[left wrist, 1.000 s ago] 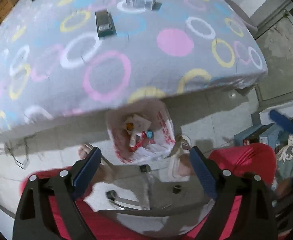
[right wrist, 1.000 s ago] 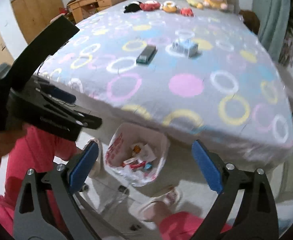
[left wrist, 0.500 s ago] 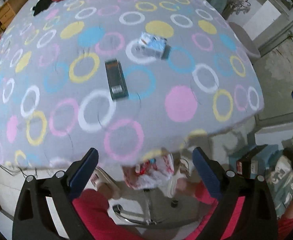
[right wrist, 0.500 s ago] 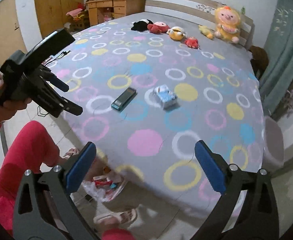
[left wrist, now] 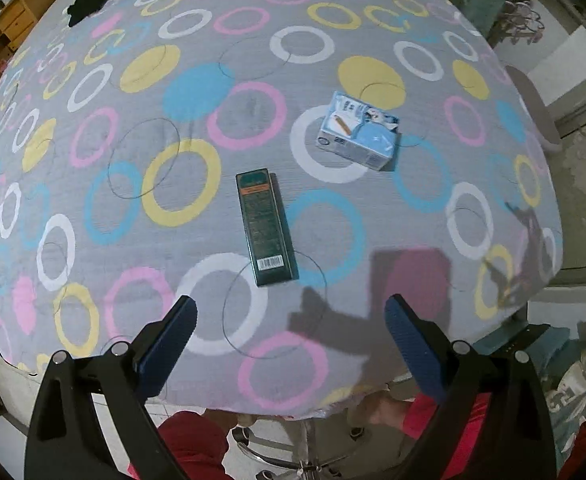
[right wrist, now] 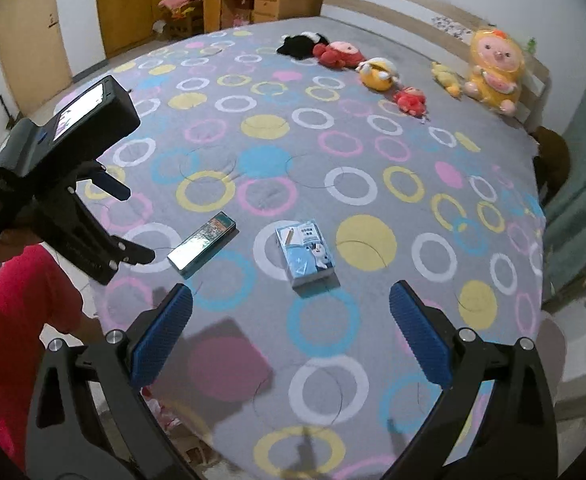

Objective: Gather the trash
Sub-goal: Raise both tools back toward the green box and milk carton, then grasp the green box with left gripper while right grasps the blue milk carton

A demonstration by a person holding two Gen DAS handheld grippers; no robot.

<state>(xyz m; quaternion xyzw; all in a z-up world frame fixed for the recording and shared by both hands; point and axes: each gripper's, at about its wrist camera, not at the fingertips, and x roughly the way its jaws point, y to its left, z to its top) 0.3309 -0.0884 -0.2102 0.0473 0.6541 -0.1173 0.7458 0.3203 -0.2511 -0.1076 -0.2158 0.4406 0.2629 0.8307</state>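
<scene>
Tongs on both sides, left [left wrist: 289, 334] and right [right wrist: 291, 322], gaped wide and empty over the bed [left wrist: 93, 272]. Only the right view showed plush toys [right wrist: 493, 72] beyond the dark green box [right wrist: 203, 246] and blue tissue pack [right wrist: 305, 254].

Right gripper [right wrist: 291, 330] above near end of bed [right wrist: 373, 152], blue-padded fingers [right wrist: 161, 334] spread wide, nothing between. Dark green box [right wrist: 203, 246] and blue tissue pack [right wrist: 305, 254] lie flat on ringed grey sheet, near each other, apart. Left gripper [right wrist: 129, 226] in hand at left, beside green box. Plush toys [right wrist: 377, 74] near headboard.
</scene>
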